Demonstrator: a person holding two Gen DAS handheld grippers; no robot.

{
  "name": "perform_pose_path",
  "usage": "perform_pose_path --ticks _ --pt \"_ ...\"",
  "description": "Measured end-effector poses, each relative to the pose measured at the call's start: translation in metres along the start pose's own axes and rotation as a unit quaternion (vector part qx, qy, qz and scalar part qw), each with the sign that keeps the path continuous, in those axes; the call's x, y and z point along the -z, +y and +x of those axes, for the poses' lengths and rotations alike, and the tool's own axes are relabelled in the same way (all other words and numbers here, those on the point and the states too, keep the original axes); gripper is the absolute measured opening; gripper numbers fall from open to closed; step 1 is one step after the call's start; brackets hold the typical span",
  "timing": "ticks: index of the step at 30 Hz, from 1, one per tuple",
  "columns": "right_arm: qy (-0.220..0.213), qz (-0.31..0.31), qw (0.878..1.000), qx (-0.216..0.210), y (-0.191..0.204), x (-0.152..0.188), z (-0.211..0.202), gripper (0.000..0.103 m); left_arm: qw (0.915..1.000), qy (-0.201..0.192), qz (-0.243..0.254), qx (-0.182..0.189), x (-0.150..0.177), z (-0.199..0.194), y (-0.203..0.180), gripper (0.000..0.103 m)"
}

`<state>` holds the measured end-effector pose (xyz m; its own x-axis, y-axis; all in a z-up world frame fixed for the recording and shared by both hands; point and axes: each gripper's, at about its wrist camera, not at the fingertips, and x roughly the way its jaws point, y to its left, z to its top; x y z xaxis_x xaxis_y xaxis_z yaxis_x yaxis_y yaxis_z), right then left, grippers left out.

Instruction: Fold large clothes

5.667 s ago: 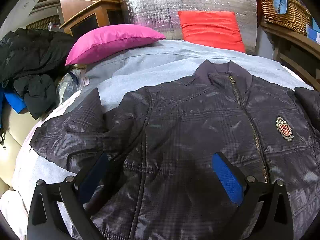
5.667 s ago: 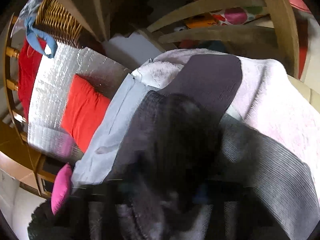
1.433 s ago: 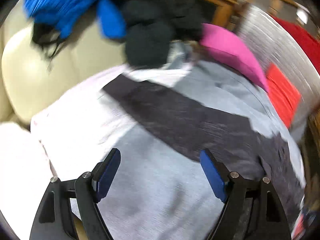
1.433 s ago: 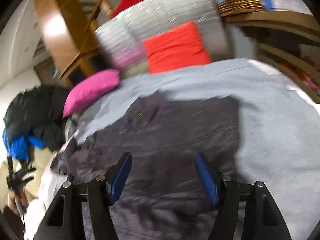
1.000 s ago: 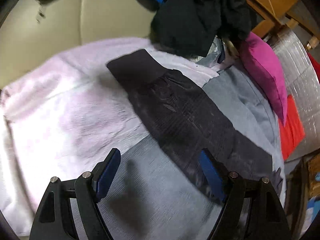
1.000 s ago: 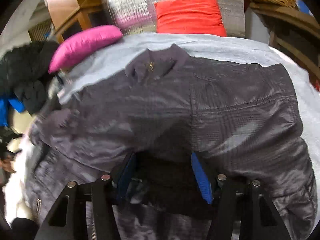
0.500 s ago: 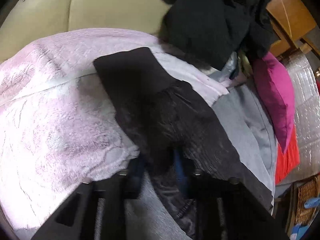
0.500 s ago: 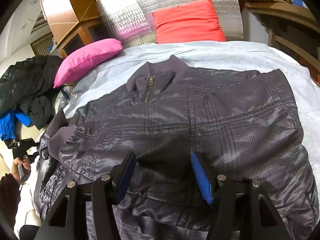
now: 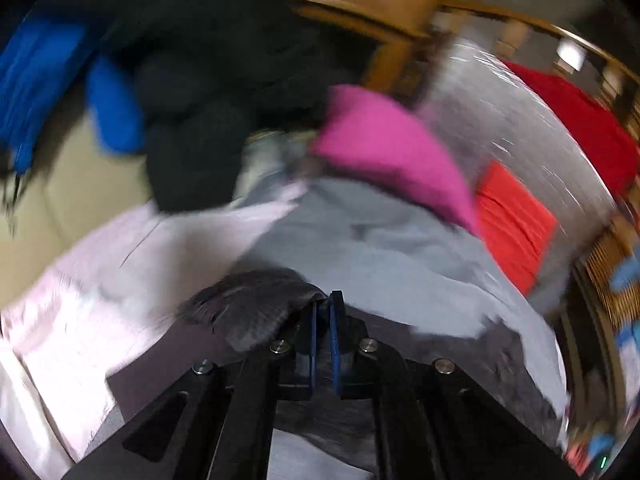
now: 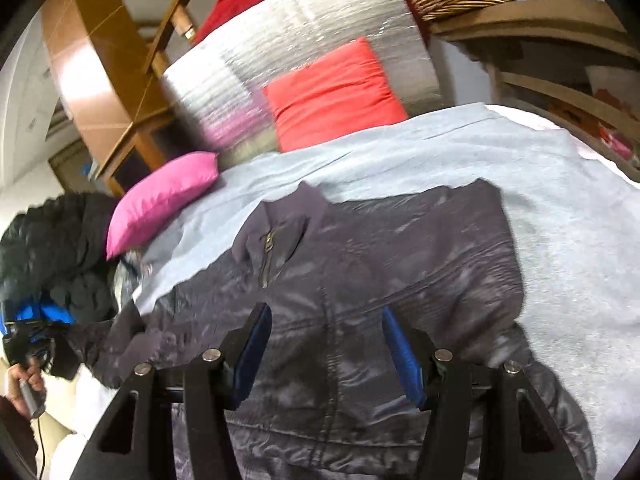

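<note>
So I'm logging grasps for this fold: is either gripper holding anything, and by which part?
The left gripper is shut on the dark jacket's ribbed sleeve cuff. The right gripper is open above the jacket, holding nothing.

The dark grey zip-up jacket (image 10: pixel 360 280) lies spread front-up on the bed, collar rumpled.

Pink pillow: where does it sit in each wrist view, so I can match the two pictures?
Left wrist: pink pillow upper centre, blurred, above the shut left gripper.
Right wrist: pink pillow at left, beyond the jacket.
Shared landmark: red cushion against the silver backing.
</note>
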<state>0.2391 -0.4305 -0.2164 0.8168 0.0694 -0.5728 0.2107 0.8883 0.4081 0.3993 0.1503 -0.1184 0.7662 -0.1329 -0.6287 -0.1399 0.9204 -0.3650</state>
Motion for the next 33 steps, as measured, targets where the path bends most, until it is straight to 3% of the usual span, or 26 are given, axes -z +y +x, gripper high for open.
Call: perform_pose_path --ticks 5,9,13,18,23,25,28,31,33 --pt "-0.02 0.039 0.999 0.007 -0.025 -0.011 -0.017 0.061 0.9912 -0.021 0.115 0.062 0.014 -0.04 -0.111 0.005" --pt "-0.033 0.083 0.996 0.007 -0.055 -0.019 -0.029 0.061 0.9709 -0.016 0.201 0.13 0.05 -0.065 -0.205 0.005" --pt "-0.043 0.119 0.992 0.002 -0.081 -0.026 -0.041 0.061 0.9476 0.026 0.263 0.179 0.095 -0.064 -0.28 0.005" --pt "-0.055 0.14 0.989 -0.006 -0.102 -0.034 -0.052 0.061 0.9245 0.099 0.313 0.194 0.175 -0.039 -0.339 0.005" --pt "-0.051 0.156 0.986 -0.011 -0.117 -0.036 -0.056 0.061 0.9166 0.178 0.311 0.177 0.246 0.013 -0.344 0.005" --pt "-0.048 0.158 0.986 -0.013 -0.117 -0.036 -0.056 0.061 0.9148 0.228 0.291 0.163 0.272 0.042 -0.333 0.005" --pt "-0.03 0.157 0.987 -0.025 -0.118 -0.035 -0.054 0.062 0.9048 0.3 0.25 0.17 0.297 0.066 -0.311 0.007" --pt "-0.001 0.145 0.989 -0.028 -0.112 -0.032 -0.046 0.068 0.9015 0.329 0.212 0.184 0.3 0.065 -0.287 0.014" --pt "0.011 0.13 0.991 -0.03 -0.106 -0.03 -0.041 0.068 0.9059 0.3 0.233 0.188 0.293 0.041 -0.275 0.044"
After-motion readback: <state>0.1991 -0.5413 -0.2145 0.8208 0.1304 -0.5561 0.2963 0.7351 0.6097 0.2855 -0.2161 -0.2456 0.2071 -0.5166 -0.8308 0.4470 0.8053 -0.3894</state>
